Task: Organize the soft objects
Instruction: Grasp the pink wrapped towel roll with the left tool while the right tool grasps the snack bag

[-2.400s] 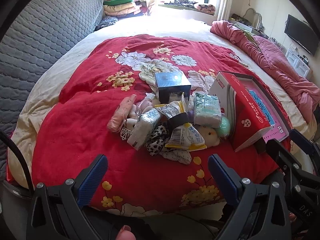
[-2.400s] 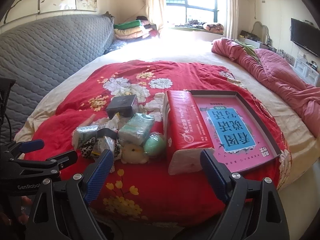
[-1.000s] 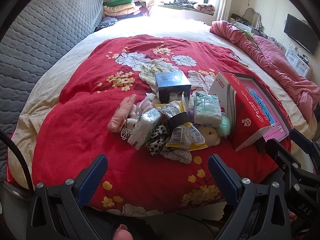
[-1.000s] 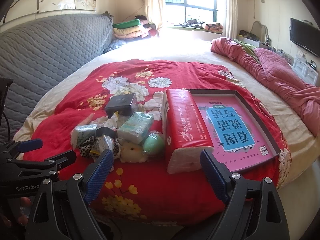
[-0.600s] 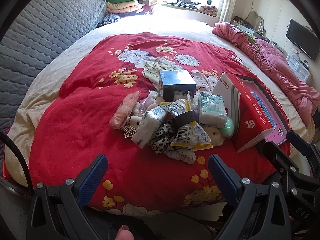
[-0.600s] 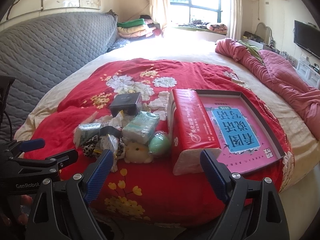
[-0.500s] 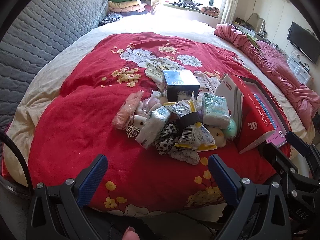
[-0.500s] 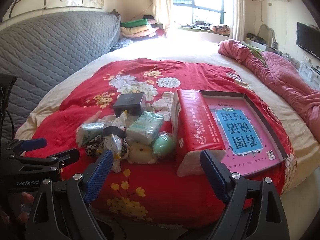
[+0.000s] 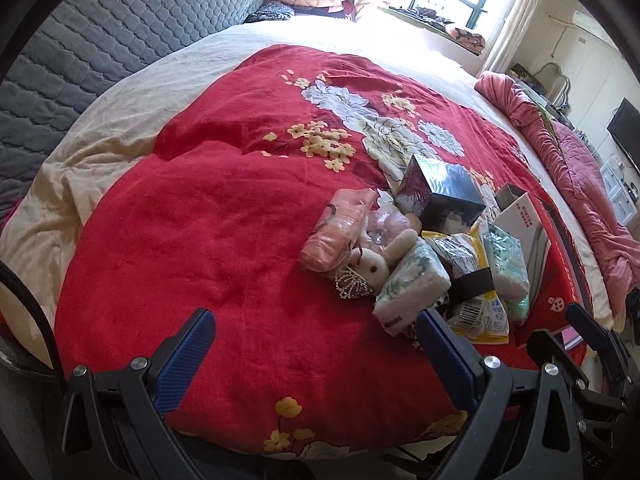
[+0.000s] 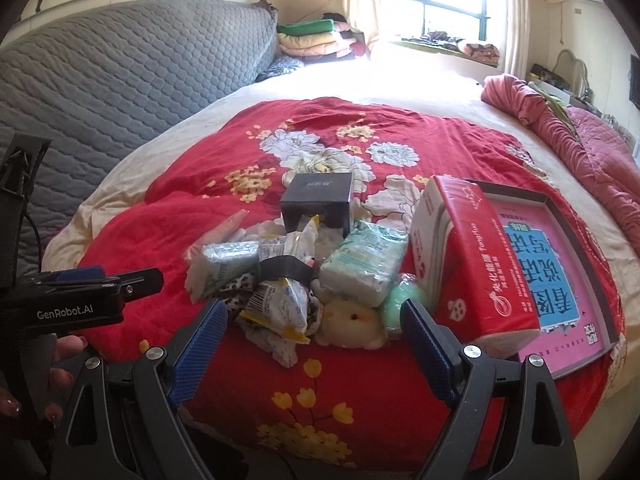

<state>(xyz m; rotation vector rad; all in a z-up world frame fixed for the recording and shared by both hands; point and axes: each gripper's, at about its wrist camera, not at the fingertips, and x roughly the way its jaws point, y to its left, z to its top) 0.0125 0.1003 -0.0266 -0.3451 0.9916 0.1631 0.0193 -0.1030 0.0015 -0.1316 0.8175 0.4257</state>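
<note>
Soft goods lying heaped on a red blanket (image 10: 208,240): tissue packs (image 10: 362,270), yellow plush chick (image 10: 352,320), green ball (image 10: 402,304). Left gripper (image 9: 316,344) and right gripper (image 10: 314,330) hovering over the near edge; both jaws gaping wide, holding nothing.

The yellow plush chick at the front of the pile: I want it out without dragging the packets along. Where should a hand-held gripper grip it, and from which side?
Grip the yellow plush chick across its round body, coming from the near, open blanket side. A snack packet and green ball flank it, and a tissue pack lies behind; only the front is free.
</note>
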